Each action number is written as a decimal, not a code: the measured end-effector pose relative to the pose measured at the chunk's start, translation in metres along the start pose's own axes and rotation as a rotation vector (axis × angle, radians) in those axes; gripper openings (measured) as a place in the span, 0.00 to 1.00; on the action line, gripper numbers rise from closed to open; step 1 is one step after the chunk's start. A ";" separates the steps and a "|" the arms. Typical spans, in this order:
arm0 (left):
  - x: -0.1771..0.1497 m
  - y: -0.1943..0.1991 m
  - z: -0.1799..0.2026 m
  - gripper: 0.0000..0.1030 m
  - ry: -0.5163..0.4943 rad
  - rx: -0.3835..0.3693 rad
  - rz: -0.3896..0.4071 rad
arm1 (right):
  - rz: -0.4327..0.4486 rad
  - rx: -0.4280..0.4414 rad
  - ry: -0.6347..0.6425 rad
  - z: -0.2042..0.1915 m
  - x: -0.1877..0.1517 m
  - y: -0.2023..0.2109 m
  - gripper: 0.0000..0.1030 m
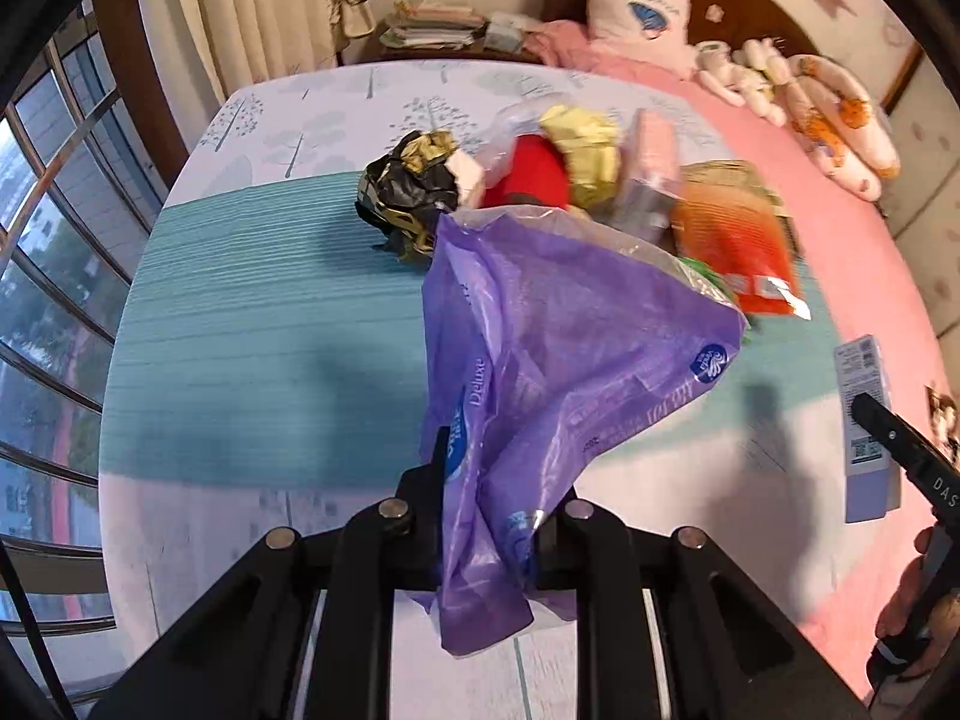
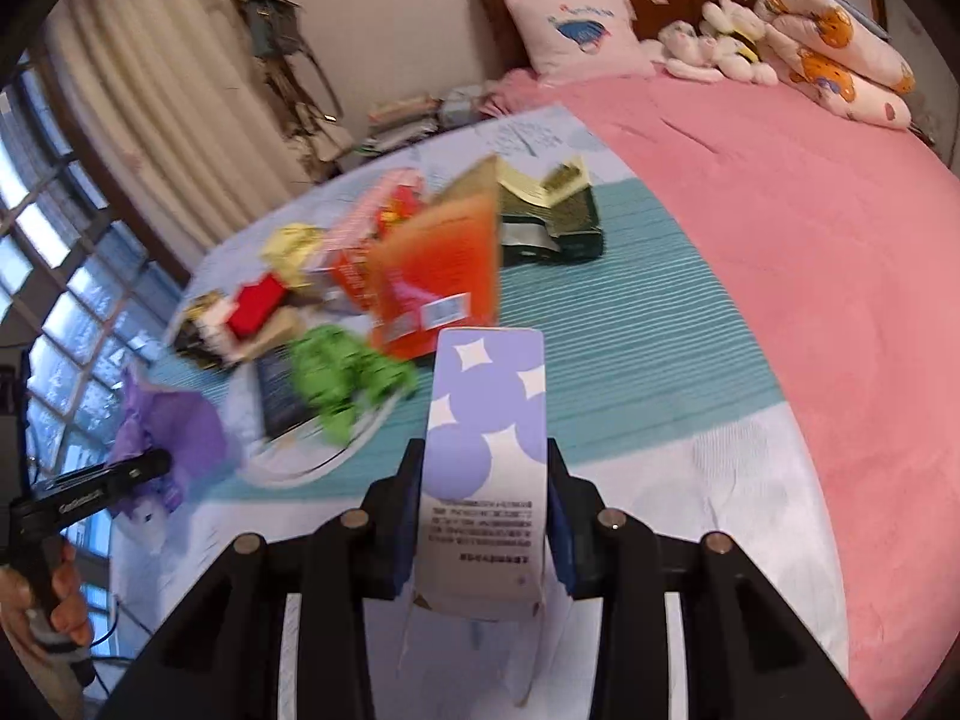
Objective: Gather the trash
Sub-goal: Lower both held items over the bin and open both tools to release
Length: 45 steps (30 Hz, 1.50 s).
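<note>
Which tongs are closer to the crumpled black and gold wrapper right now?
Left. The left tongs, shut on the purple bag, sit just before the black and gold wrapper; the right tongs, gripping the lilac box, are across the pile.

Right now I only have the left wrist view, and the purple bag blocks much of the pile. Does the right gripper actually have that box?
Observer: Yes. The right gripper is shut on the tall box, with a pad on each side.
Operator: What is hidden behind the purple bag?
Observer: A crumpled green wrapper lies beside the orange packet.
</note>
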State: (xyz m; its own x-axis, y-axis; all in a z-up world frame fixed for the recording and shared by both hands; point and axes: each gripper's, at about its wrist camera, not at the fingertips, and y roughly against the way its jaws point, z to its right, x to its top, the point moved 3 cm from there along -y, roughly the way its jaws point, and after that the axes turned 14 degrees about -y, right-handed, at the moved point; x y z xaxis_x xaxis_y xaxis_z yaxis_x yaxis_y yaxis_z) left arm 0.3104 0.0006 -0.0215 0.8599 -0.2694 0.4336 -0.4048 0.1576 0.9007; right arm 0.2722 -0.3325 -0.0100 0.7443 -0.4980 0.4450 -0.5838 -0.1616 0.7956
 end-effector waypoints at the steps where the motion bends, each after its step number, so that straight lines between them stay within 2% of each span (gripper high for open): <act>1: -0.006 0.011 0.006 0.15 -0.012 -0.009 0.012 | 0.004 0.017 0.012 -0.004 -0.007 0.010 0.35; 5: -0.034 0.042 0.016 0.15 -0.055 -0.046 0.042 | 0.012 0.080 0.072 -0.017 -0.038 0.047 0.34; 12: -0.113 0.079 0.045 0.15 -0.151 -0.117 0.050 | -0.031 0.187 0.172 -0.027 -0.118 0.093 0.35; 16: -0.158 0.078 0.059 0.15 -0.176 -0.155 0.020 | -0.096 0.203 0.223 -0.024 -0.169 0.097 0.35; 19: -0.195 0.065 0.070 0.15 -0.190 -0.196 -0.033 | -0.136 0.194 0.266 -0.020 -0.202 0.093 0.35; 26: -0.256 0.008 0.088 0.15 -0.251 -0.224 -0.158 | -0.282 0.140 0.312 -0.001 -0.272 0.048 0.35; 28: -0.269 -0.019 0.093 0.15 -0.275 -0.201 -0.199 | -0.313 0.119 0.305 0.007 -0.283 0.029 0.35; 33: -0.284 -0.079 0.093 0.16 -0.264 -0.181 -0.268 | -0.376 0.067 0.229 0.034 -0.304 -0.026 0.35; 38: -0.289 -0.133 0.094 0.16 -0.255 -0.158 -0.295 | -0.440 0.031 0.085 0.065 -0.320 -0.083 0.35; 45: -0.300 -0.198 0.095 0.17 -0.222 -0.106 -0.319 | -0.455 -0.080 -0.005 0.094 -0.339 -0.148 0.35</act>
State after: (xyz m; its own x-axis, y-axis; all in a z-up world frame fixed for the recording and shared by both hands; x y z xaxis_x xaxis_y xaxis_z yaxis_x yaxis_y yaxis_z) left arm 0.1029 -0.0403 -0.3280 0.8445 -0.5172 0.1387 -0.0845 0.1271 0.9883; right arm 0.0756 -0.2199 -0.3172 0.9173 -0.3960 0.0416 -0.1716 -0.2988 0.9388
